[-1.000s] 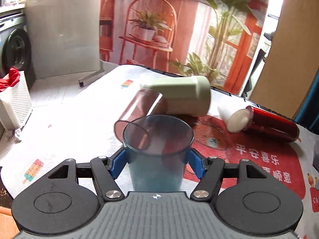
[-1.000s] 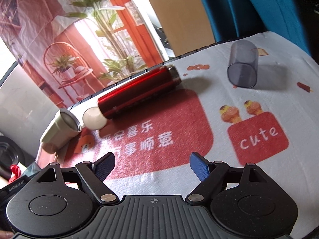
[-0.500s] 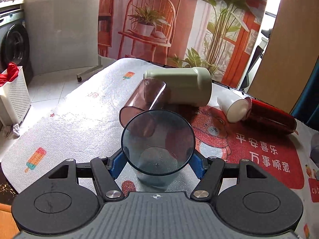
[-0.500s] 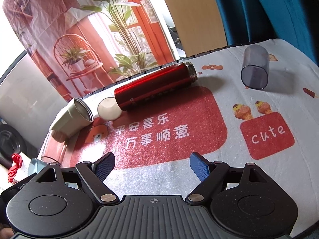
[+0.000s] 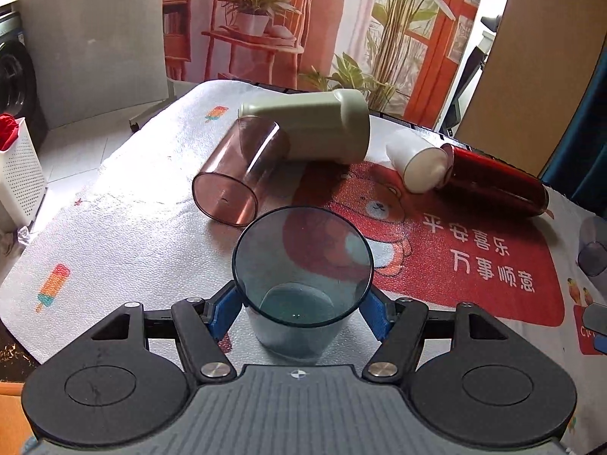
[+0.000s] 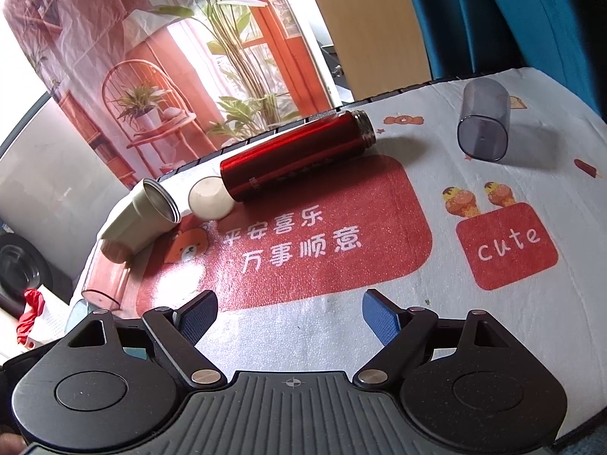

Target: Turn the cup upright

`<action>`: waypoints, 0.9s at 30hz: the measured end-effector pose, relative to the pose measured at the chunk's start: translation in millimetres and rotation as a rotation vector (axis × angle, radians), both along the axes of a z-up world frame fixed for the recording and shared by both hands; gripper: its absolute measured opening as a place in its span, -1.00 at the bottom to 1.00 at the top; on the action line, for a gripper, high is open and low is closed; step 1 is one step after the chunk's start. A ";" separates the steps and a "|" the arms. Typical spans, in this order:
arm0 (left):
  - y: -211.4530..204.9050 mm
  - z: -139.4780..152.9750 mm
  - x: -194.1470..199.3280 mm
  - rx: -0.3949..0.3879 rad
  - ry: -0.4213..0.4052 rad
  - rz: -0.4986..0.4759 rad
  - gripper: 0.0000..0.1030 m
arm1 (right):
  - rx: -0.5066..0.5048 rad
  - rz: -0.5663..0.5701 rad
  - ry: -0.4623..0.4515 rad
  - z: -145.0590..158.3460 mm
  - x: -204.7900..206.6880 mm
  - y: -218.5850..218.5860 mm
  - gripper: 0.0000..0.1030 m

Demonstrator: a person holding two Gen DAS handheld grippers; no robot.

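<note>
Left wrist view: the left gripper (image 5: 301,303) is closed on the blue cup (image 5: 301,284), one blue pad on each side of the cup wall. The cup stands upright with its mouth up and its base on the mat (image 5: 132,235), at the near edge of the red bear print. Beyond it lie four things on their sides — a brown cup (image 5: 237,174) with its base toward the camera, a pale green mug (image 5: 315,131) touching the brown cup's far end, a white cap (image 5: 419,159), and a red flask (image 5: 493,182) touching that cap. A grey cup (image 5: 592,246) lies at the far right edge.

Right wrist view: the right gripper (image 6: 290,314) hangs above the mat (image 6: 436,303) with its jaws wide apart and nothing between them. The red flask (image 6: 296,155) lies diagonally, the white cap (image 6: 210,197) at its lower end, the pale green mug (image 6: 140,218) just beside. The grey cup (image 6: 483,125) lies well apart at the right — base toward the camera. The brown cup (image 6: 106,276) lies at the left; of the blue cup only a sliver shows behind the gripper's left finger.
</note>
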State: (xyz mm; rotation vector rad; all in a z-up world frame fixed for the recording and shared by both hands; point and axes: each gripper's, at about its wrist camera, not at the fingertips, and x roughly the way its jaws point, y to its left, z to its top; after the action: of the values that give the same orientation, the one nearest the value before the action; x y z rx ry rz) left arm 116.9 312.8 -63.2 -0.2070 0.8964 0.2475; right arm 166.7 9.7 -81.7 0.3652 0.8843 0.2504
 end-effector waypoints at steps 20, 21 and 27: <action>-9.8 41.6 -54.4 0.127 0.058 -0.021 1.00 | -0.252 0.080 -0.034 36.4 -44.2 32.3 1.00; -11.5 45.1 -59.7 0.137 0.063 -0.024 1.00 | -0.258 0.084 -0.034 39.4 -47.9 33.7 1.00; -16.3 68.5 -92.9 0.145 0.065 -0.046 1.00 | -0.291 0.099 -0.060 61.0 -78.2 38.7 1.00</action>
State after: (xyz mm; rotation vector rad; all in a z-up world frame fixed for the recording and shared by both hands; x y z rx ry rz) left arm 24.1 296.5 5.3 -0.0434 0.9427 0.2765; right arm 88.5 48.4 -20.7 0.0435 0.8666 0.2183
